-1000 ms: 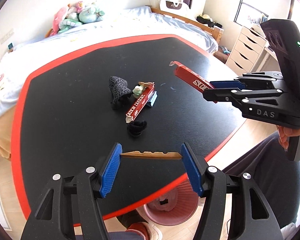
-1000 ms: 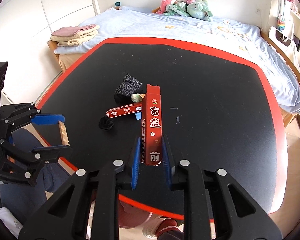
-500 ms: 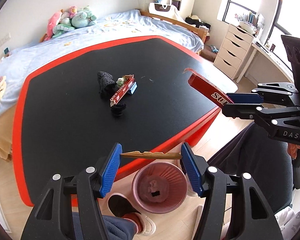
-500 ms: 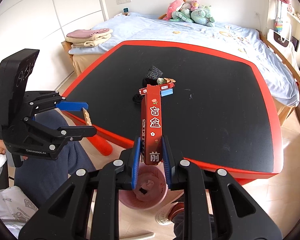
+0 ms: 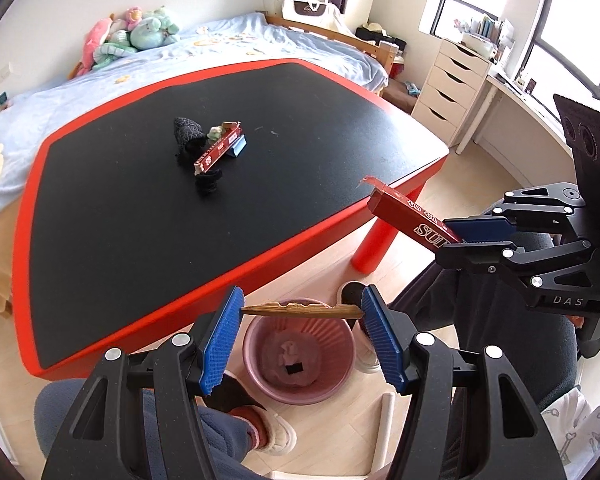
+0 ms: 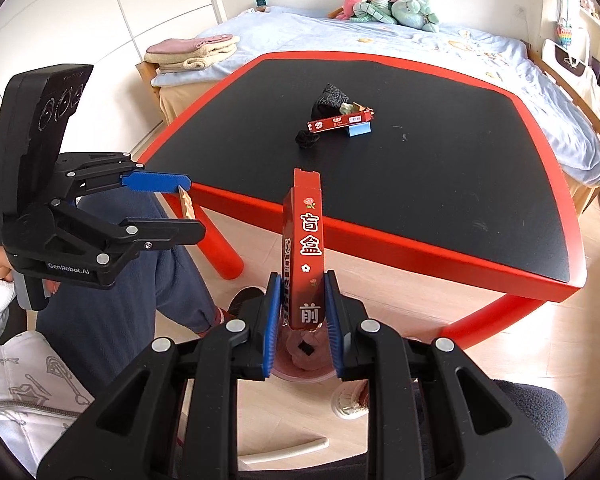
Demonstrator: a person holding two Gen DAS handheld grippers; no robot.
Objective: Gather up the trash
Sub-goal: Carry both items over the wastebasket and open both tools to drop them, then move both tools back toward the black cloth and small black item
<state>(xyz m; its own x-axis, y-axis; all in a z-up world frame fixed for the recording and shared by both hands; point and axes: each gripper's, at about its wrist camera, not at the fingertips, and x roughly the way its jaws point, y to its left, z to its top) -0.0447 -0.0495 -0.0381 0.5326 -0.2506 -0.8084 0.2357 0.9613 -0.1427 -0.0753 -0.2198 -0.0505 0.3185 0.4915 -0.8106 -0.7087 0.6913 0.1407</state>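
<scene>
L gripper (image 5: 302, 310) pinches a thin tan cardboard strip (image 5: 300, 310) by its two ends, blue pads wide apart w/ strip spanning them; it hangs directly above the pink bin (image 5: 300, 354), which sits on the floor just off the near edge of the red-rimmed black table (image 5: 140, 216). Bin has crumpled scraps inside. R gripper (image 6: 300, 318) is clamped on the lower end of a long red box (image 6: 305, 240), box pointing fwd/up, also over the bin, whose rim shows btwn the pads. On the table, well away from the bin: 2nd red box (image 5: 219, 151), dark cloth wad (image 5: 186, 132), small black scrap (image 5: 208, 181), blue piece (image 5: 239, 148).
</scene>
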